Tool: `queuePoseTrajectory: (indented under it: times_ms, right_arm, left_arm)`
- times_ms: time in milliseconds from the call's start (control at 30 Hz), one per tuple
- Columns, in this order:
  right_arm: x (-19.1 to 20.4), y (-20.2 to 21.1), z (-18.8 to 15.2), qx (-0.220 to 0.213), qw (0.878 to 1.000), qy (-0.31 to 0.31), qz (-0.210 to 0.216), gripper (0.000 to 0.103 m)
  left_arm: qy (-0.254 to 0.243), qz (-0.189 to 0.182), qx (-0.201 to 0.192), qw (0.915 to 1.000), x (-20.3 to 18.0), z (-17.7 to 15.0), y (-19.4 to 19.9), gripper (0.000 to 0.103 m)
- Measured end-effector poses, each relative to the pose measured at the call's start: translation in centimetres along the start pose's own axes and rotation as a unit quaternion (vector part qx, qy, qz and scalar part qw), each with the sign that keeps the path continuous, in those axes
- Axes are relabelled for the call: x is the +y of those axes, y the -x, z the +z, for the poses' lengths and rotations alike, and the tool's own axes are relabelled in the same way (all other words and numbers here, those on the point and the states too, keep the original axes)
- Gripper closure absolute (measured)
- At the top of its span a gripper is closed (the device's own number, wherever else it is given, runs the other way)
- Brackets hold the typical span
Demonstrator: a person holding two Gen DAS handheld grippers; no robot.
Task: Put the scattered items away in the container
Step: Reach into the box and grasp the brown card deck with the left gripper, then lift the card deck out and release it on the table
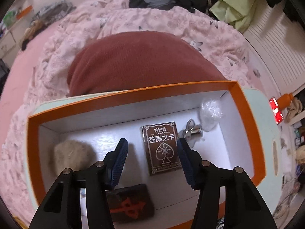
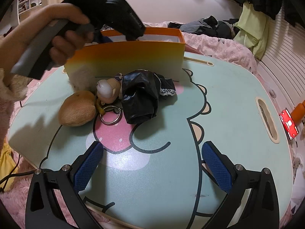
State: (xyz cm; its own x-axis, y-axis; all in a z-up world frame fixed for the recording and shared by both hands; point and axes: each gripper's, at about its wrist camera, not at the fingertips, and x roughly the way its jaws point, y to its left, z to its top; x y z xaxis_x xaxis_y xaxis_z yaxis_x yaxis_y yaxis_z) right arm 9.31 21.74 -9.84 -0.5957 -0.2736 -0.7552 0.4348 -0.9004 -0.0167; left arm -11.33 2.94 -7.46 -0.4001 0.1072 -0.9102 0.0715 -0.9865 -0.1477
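Note:
My left gripper [image 1: 151, 160] hangs over the orange box [image 1: 246, 103], pointing down into its white inside, jaws apart with nothing between the pads. On the box floor lie a brown card pack [image 1: 162, 147], a furry beige item [image 1: 72, 156], a dark case with a red mark [image 1: 131, 204], a grey keychain [image 1: 190, 131] and crumpled clear plastic [image 1: 210, 110]. My right gripper [image 2: 151, 148] stands open and empty over the cartoon lap table [image 2: 228, 105]. In front of the box [image 2: 125, 57] lie a tan plush [image 2: 76, 110], a doll keychain [image 2: 108, 91] and a black bag [image 2: 141, 99].
A person's hand [image 2: 63, 30] holds the left tool above the box's left end. A dark red knitted mound [image 1: 143, 61] rises behind the box on the pink bedding [image 1: 171, 22]. A phone with a red screen [image 2: 288, 124] lies off the table's right edge.

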Motion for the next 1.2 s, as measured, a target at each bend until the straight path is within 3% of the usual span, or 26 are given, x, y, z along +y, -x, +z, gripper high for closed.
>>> queuePoseTrajectory:
  times_ms: [167, 200, 267, 333, 500, 600, 667, 733, 900, 1133, 1200]
  right_arm:
    - [0.0, 0.0, 0.0, 0.0, 1.0, 0.0, 0.0, 0.0]
    - [0.0, 0.0, 0.0, 0.0, 1.0, 0.0, 0.0, 0.0]
    - [0.0, 0.0, 0.0, 0.0, 1.0, 0.0, 0.0, 0.0]
    - [0.0, 0.0, 0.0, 0.0, 1.0, 0.0, 0.0, 0.0]
    - [0.0, 0.0, 0.1, 0.0, 1.0, 0.0, 0.0, 0.0]
    - [0.0, 0.0, 0.1, 0.0, 1.0, 0.0, 0.0, 0.0]
    - [0.0, 0.0, 0.1, 0.0, 1.0, 0.0, 0.0, 0.0]
    - [0.0, 0.0, 0.1, 0.0, 1.0, 0.0, 0.0, 0.0]
    - [-0.1, 0.0, 0.1, 0.0, 1.0, 0.0, 0.0, 0.0]
    - [-0.1, -0.1, 0.1, 0.0, 1.0, 0.0, 0.001, 0.0]
    - [-0.1, -0.1, 0.1, 0.0, 1.0, 0.001, 0.0, 0.0]
  left_arm:
    - [-0.006, 0.005, 0.014, 0.9999, -0.7, -0.1, -1.0, 0.051]
    - [-0.017, 0.018, 0.008, 0.9997, -1.0, -0.1, -1.0, 0.063]
    - [-0.028, 0.031, 0.008, 0.9991, -1.1, 0.1, -1.1, 0.063]
    - [-0.036, 0.021, 0.007, 0.9991, -1.1, 0.0, -0.6, 0.064]
    - [-0.07, 0.008, -0.075, 0.9947, -0.5, -1.2, 5.4, 0.064]
    - [-0.085, -0.046, -0.121, 0.9879, 0.5, -3.5, 10.6, 0.063]
    - [-0.098, -0.084, -0.132, 0.9828, 1.5, -6.1, 12.9, 0.063]
    - [-0.107, -0.098, -0.134, 0.9804, 2.5, -8.9, 13.8, 0.063]
    - [-0.097, -0.092, -0.11, 0.9849, 5.3, -15.5, 11.5, 0.063]
    - [-0.088, -0.043, -0.099, 0.9902, 4.9, -18.2, 6.7, 0.063]
    - [-0.095, -0.034, -0.111, 0.9887, 4.0, -18.1, 6.5, 0.05]
